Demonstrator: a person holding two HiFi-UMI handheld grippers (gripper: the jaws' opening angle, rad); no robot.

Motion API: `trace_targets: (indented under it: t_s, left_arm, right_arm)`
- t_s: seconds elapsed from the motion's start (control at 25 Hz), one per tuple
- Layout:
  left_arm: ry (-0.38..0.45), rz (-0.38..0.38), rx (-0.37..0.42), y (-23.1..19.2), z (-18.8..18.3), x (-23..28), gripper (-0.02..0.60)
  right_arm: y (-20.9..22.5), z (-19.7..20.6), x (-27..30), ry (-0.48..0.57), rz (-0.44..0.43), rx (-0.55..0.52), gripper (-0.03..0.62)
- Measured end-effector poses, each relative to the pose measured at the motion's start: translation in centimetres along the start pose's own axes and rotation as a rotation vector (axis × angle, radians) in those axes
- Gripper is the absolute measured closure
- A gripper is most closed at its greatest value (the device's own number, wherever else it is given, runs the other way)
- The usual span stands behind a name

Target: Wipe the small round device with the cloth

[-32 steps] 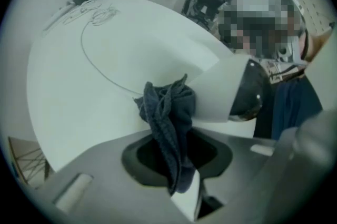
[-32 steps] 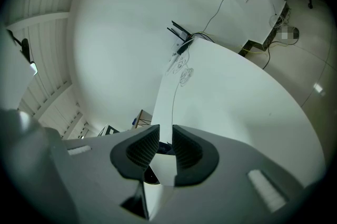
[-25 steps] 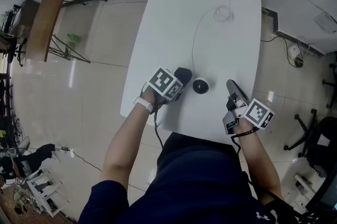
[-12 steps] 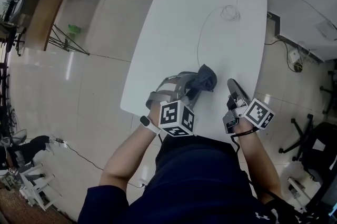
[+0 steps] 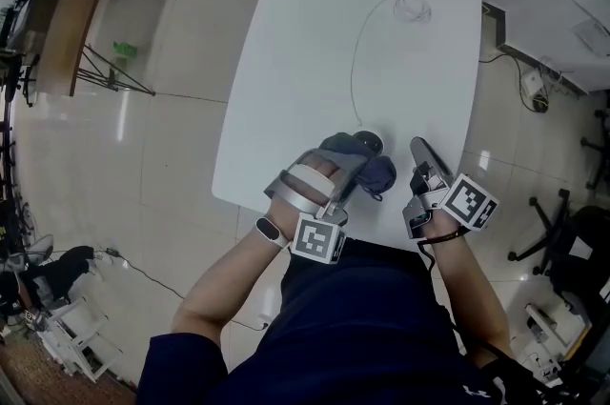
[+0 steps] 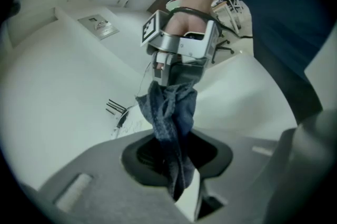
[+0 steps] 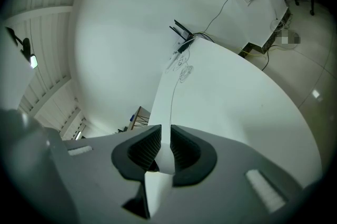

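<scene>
Cloth (image 6: 171,112) dk blue, device (image 5: 368,142) blk, table (image 5: 315,60) white, floor (image 5: 172,136) beige tiles.

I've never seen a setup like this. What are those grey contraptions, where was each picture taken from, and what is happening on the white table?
There is no robot here. A person holds a hand-held gripper in each hand, and each has two fingers. The head view comes from a camera on the person's head, looking down at the white table. The other two views come from cameras riding on the grippers themselves. The left gripper pinches a dark blue cloth and holds it at a small round device, whose thin cable runs away up the table. The right gripper rests near the table's edge with only a narrow gap between its fingers, holding nothing.
</scene>
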State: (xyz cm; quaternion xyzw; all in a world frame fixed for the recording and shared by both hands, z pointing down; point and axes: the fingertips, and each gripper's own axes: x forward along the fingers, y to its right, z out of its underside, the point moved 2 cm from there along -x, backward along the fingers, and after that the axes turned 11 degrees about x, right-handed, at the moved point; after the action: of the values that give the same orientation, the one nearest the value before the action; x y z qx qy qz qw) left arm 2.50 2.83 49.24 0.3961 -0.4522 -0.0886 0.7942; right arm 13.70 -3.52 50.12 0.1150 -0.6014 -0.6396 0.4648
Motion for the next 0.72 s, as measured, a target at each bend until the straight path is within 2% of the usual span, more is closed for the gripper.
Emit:
trace_targets:
  t_s: [0.36,0.72]
  left_arm:
    - [0.014,-0.099,0.083,3.0,0.4,1.1,0.483]
    - [0.012,-0.015,0.080,5.5,0.8,3.2,0.483]
  right_arm:
    - [1.2,0.4,1.6,-0.041,0.025,0.012,0.536]
    - [1.6,1.5,3.0,-0.088,0.036,0.019,0.537]
